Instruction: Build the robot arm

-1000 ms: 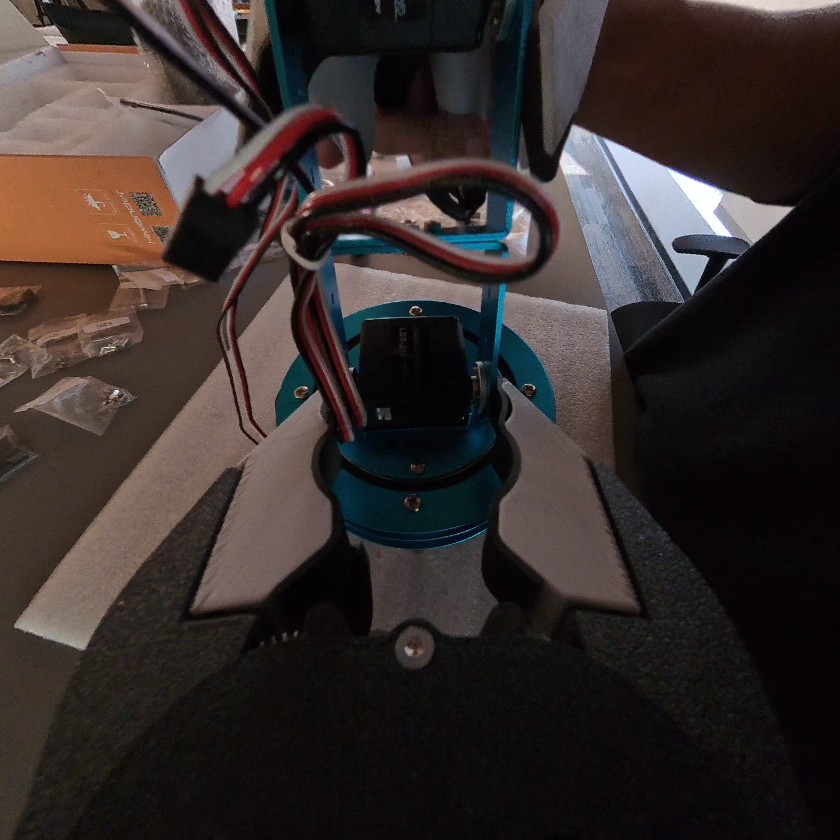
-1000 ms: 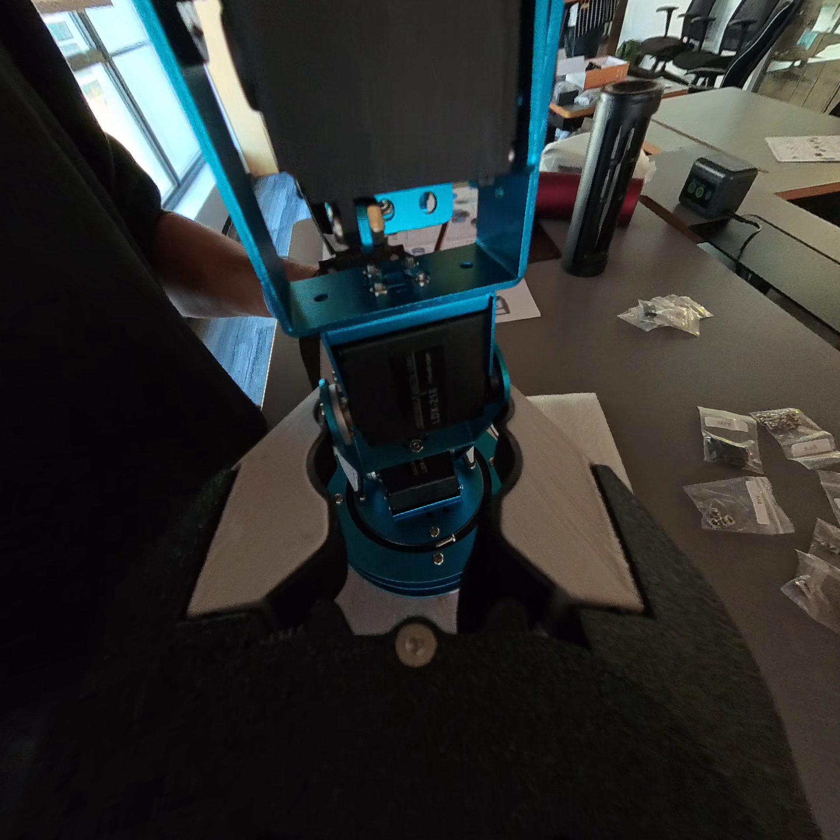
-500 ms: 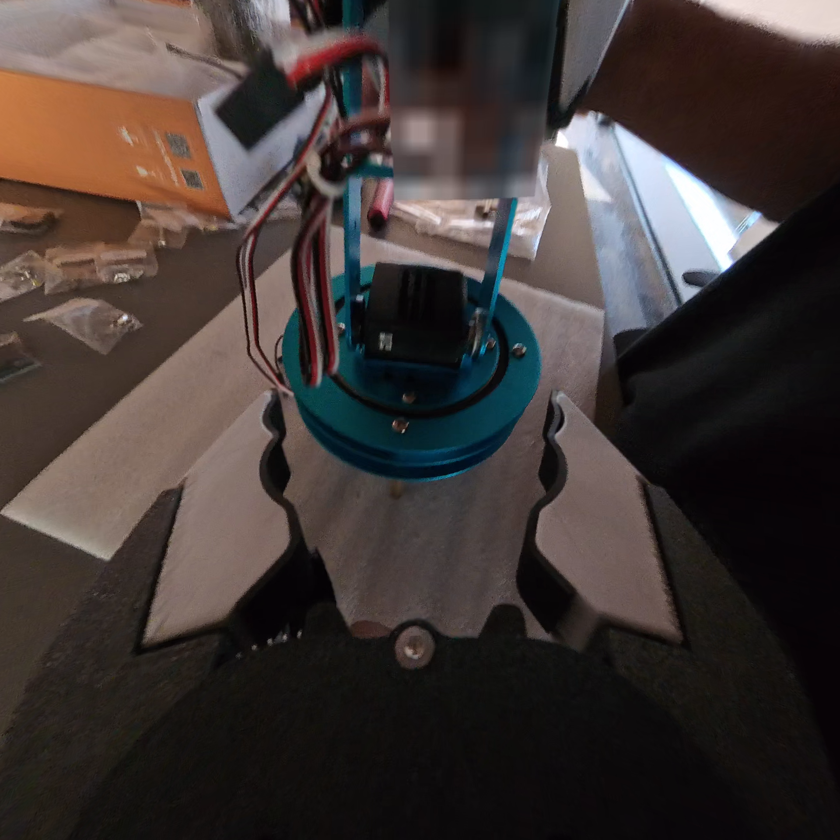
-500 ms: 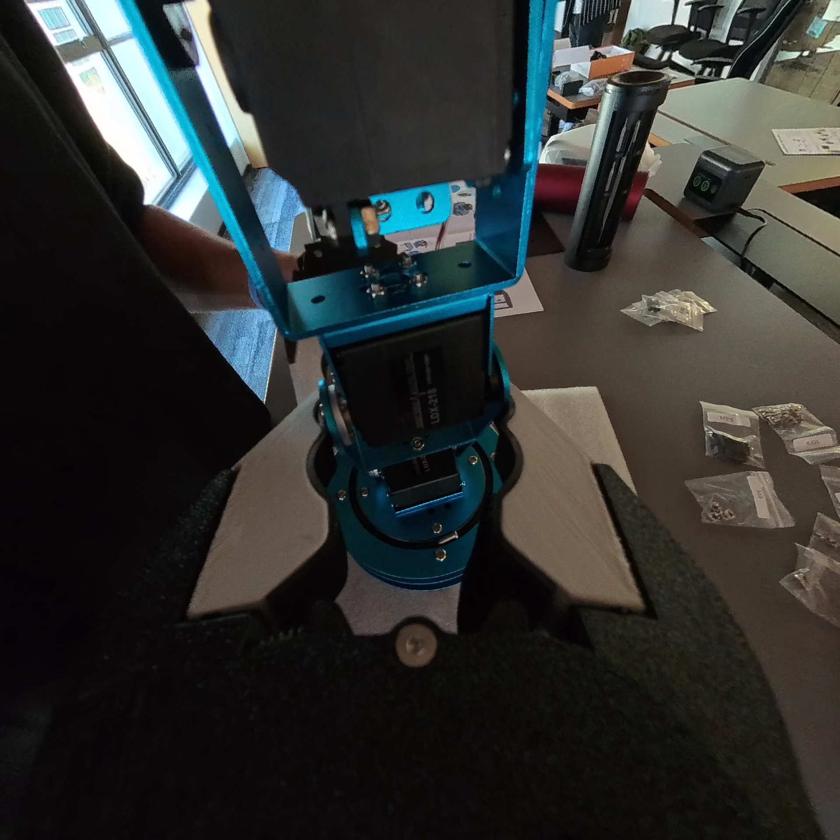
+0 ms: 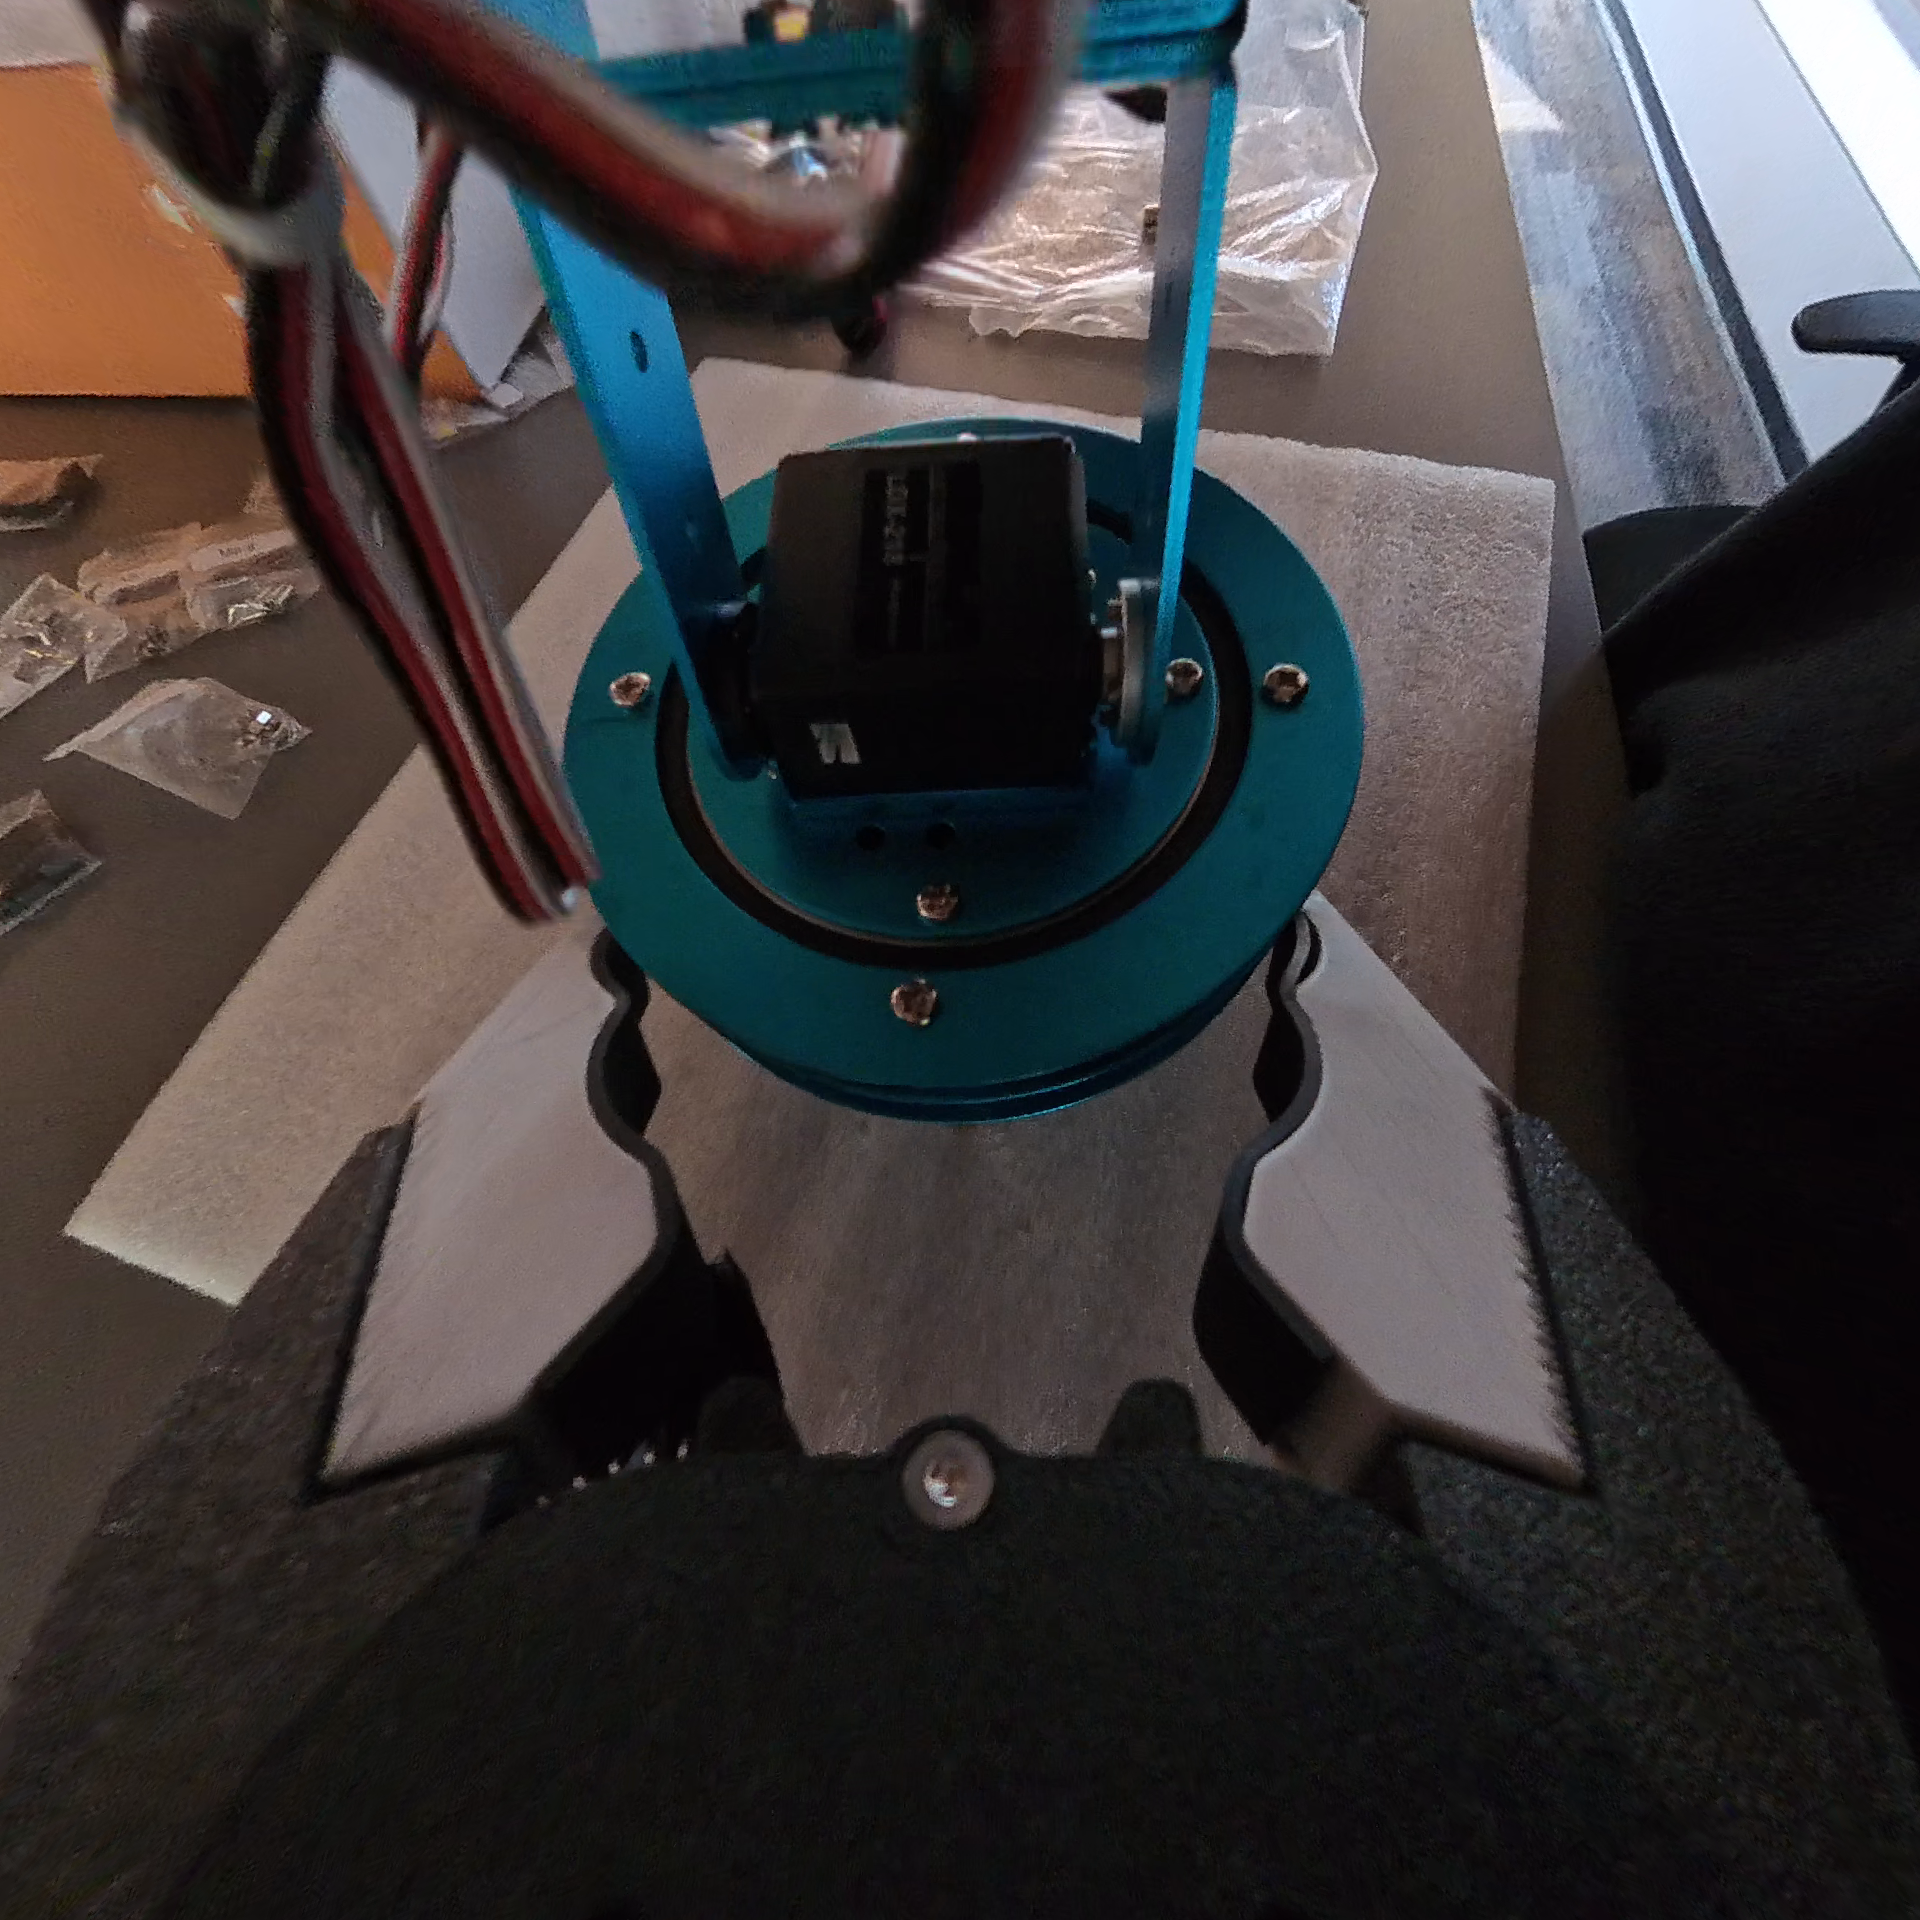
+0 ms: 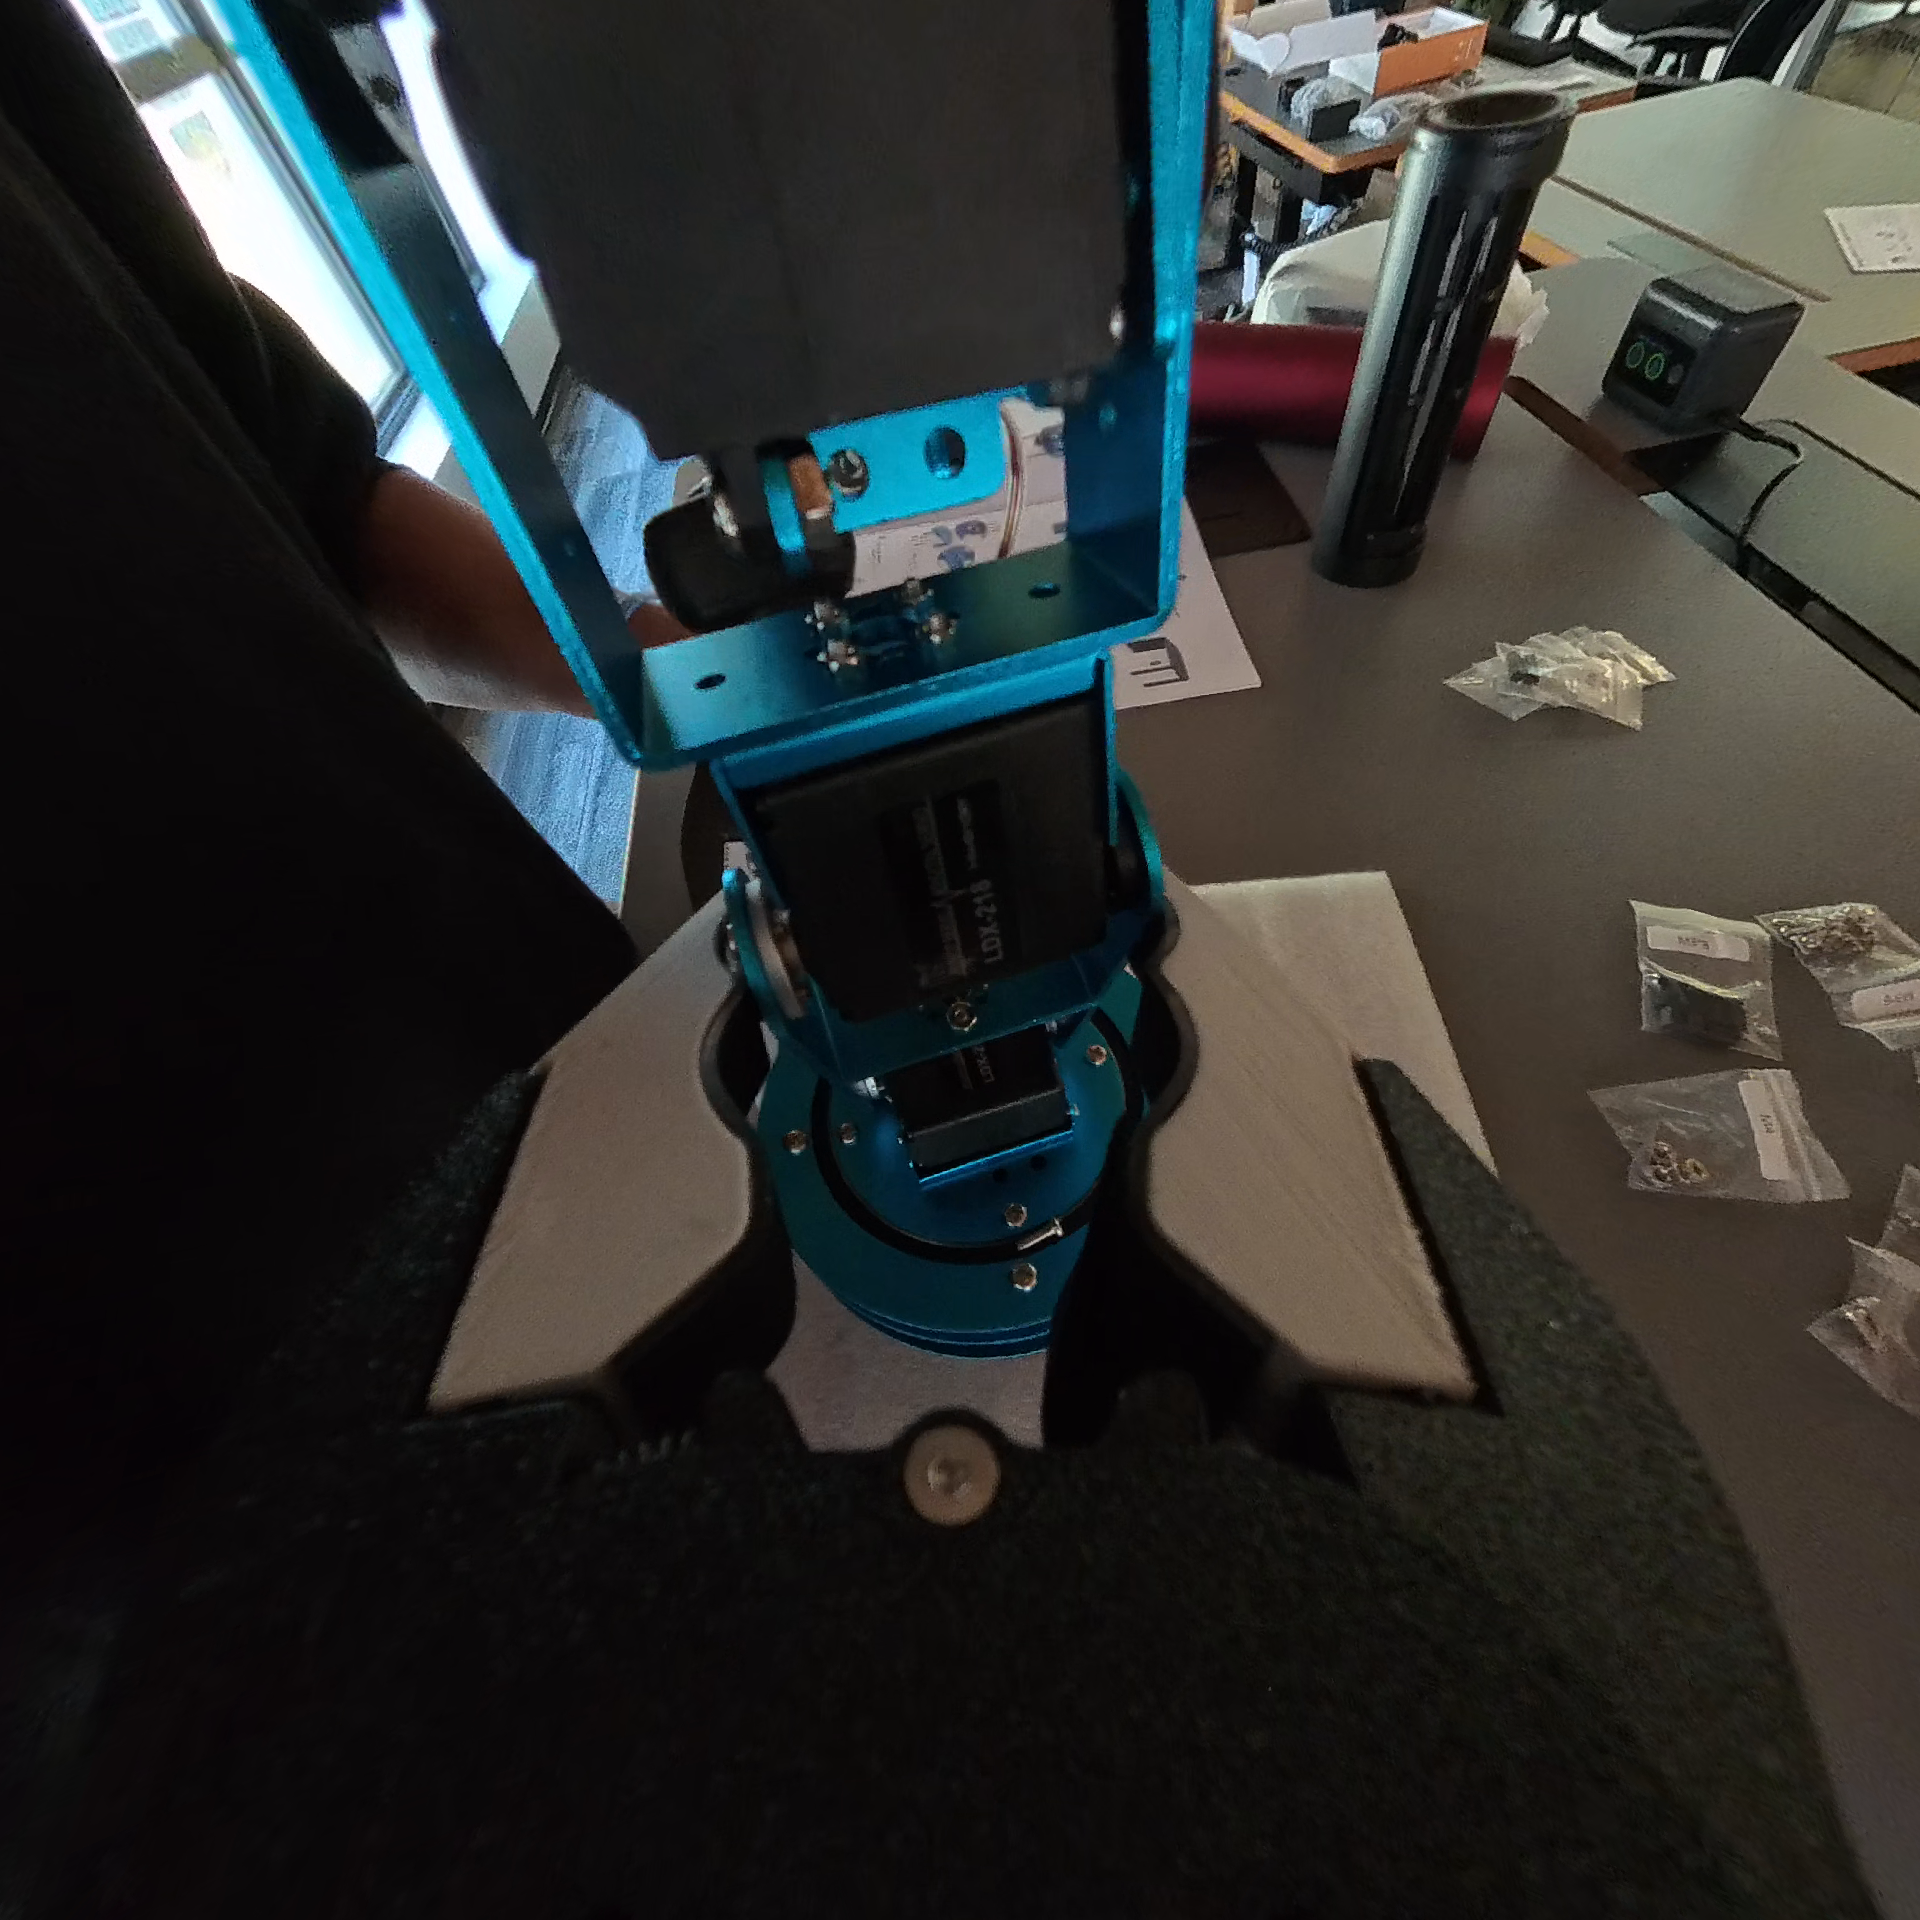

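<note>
A second ago the left gripper (image 5: 951, 997) was clamped on the round teal metal base (image 5: 961, 997) of the small servo arm; its grey fingers (image 5: 499, 1226) have since spread wide and now stand apart on either side of the base. The looped red, white and black servo cables (image 5: 436, 623) have swung closer to the left wrist camera.

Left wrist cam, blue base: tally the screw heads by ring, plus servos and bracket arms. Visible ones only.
Outer ring screw heads: 3
Inner disc screw heads: 2
Black servo: 1
Blue bracket arms: 2
Total: 8, all on the blue base. The servo may hide more.
</note>
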The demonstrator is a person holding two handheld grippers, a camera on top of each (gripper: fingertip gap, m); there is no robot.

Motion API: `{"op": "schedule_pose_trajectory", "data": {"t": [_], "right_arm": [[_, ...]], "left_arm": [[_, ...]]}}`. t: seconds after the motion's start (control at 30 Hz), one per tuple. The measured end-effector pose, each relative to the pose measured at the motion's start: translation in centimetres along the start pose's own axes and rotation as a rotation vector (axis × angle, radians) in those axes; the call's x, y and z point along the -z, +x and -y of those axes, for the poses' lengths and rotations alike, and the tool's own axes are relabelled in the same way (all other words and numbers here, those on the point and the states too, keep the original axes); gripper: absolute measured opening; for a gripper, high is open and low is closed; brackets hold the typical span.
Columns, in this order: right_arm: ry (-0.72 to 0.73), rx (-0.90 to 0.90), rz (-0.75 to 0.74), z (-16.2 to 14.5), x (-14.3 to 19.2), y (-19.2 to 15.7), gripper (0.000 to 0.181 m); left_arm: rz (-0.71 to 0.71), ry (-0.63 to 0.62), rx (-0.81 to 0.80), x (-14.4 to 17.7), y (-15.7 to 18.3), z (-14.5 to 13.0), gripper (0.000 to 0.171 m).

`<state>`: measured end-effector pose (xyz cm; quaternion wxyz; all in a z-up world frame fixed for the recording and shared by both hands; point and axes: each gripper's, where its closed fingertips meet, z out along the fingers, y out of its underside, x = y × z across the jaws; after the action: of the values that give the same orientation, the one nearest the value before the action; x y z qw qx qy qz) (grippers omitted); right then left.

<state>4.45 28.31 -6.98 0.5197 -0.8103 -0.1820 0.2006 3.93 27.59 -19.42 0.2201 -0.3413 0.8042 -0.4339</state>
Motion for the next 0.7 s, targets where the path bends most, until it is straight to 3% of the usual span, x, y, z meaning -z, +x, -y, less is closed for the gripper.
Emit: {"op": "schedule_pose_trajectory", "data": {"t": [0.5,0.6,0.7], "right_arm": [[-0.007,-0.01,0.005,-0.1,0.4,0.1,0.071],[-0.001,-0.041,0.018,-0.1,0.4,-0.2,0.072],[0.002,-0.045,0.018,-0.1,0.6,-0.2,0.075]], "left_arm": [[0.049,0.0,0.013,-0.4,0.0,0.5,0.119],[0.137,-0.012,0.013,1.2,-0.5,-0.1,0.121],[0.171,-0.026,0.11,4.4,-0.4,-1.7,0.121]]}}
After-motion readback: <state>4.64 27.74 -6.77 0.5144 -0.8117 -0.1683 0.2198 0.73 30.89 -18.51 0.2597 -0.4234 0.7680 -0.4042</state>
